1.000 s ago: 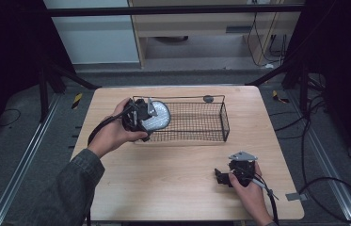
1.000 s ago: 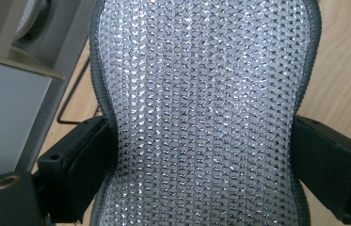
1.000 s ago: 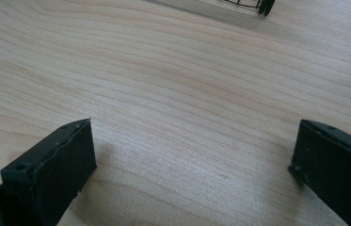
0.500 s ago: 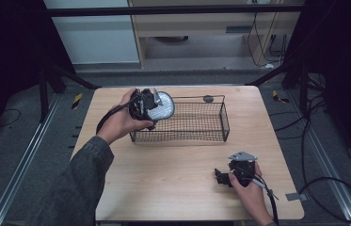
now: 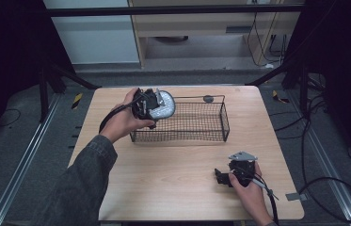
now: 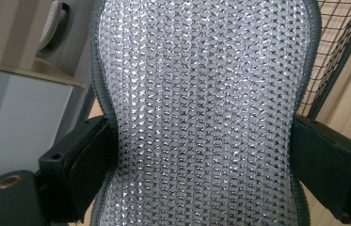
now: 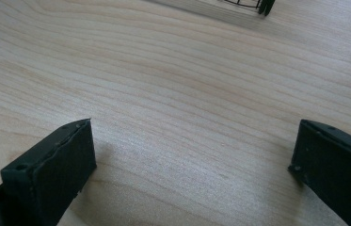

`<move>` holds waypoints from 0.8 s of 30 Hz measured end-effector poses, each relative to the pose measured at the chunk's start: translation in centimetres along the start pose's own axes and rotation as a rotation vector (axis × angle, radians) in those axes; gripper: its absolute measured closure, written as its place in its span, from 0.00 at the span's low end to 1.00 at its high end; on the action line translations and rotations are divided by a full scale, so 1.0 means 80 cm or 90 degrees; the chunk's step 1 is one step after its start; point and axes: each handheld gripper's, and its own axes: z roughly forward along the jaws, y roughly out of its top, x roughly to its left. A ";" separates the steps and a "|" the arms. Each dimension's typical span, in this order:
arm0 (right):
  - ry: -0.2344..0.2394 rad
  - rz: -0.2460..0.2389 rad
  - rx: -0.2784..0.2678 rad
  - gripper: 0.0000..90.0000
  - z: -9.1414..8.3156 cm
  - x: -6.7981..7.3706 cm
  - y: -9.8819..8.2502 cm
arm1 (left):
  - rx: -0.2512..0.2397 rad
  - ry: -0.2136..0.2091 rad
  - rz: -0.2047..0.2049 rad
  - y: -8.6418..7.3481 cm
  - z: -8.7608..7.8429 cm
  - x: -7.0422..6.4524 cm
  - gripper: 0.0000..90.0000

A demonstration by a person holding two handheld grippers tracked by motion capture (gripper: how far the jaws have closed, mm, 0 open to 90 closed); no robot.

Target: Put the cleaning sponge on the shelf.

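Observation:
A silver, glittery oval pad (image 5: pixel 164 104) with a grey rim is held over the left end of the black wire basket (image 5: pixel 220 123). My left gripper (image 5: pixel 152 107) is shut on it. In the left gripper view the silver pad (image 6: pixel 201 108) spans the space between the two black jaws, which pinch its narrow waist. My right gripper (image 5: pixel 221 176) rests low on the wooden table (image 5: pixel 163 179) near the front right, and in the right gripper view its jaws stand wide apart over bare wood with nothing between them.
A small dark round object (image 5: pixel 208 99) lies on the table behind the basket. A corner of the basket (image 7: pixel 262 5) shows at the top of the right gripper view. Cables trail over the floor on the right.
My left gripper has carried the silver pad up and slightly right, from the basket's left side to above its left end. The right gripper has stayed put.

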 end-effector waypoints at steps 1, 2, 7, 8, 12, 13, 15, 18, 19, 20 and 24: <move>-0.001 -0.001 0.000 0.00 0.000 0.000 0.000 | 0.002 0.003 0.007 0.001 0.001 0.000 0.10; -0.001 -0.001 0.000 0.00 0.000 0.000 0.000 | 0.002 0.003 0.007 0.001 0.001 0.000 0.10; -0.001 -0.001 0.000 0.00 0.000 0.000 0.000 | 0.005 0.014 0.014 0.003 0.007 -0.002 0.10; 0.000 0.001 0.001 0.00 0.000 0.000 0.000 | 0.004 0.015 0.015 0.004 0.007 -0.002 0.10; -0.001 -0.001 0.000 0.00 0.000 0.000 0.000 | 0.001 0.018 0.021 0.006 0.010 -0.004 0.10; 0.000 0.000 0.001 0.00 0.000 0.000 0.000 | 0.002 0.018 0.023 0.007 0.012 -0.005 0.10; -0.001 -0.001 0.000 0.00 0.000 0.000 0.000 | 0.003 0.020 0.025 0.008 0.013 -0.005 0.10; 0.000 0.000 0.001 0.00 0.000 0.000 0.000 | 0.003 0.020 0.030 0.010 0.017 -0.007 0.10; 0.000 0.000 0.001 0.00 0.000 0.000 0.000 | 0.002 0.021 0.031 0.011 0.019 -0.007 0.10; 0.000 0.000 0.001 0.00 0.000 0.000 0.000 | 0.002 0.021 0.031 0.011 0.019 -0.007 0.10; 0.000 -0.001 0.000 0.00 0.000 0.000 0.000 | 0.002 0.019 0.030 0.011 0.024 -0.007 0.10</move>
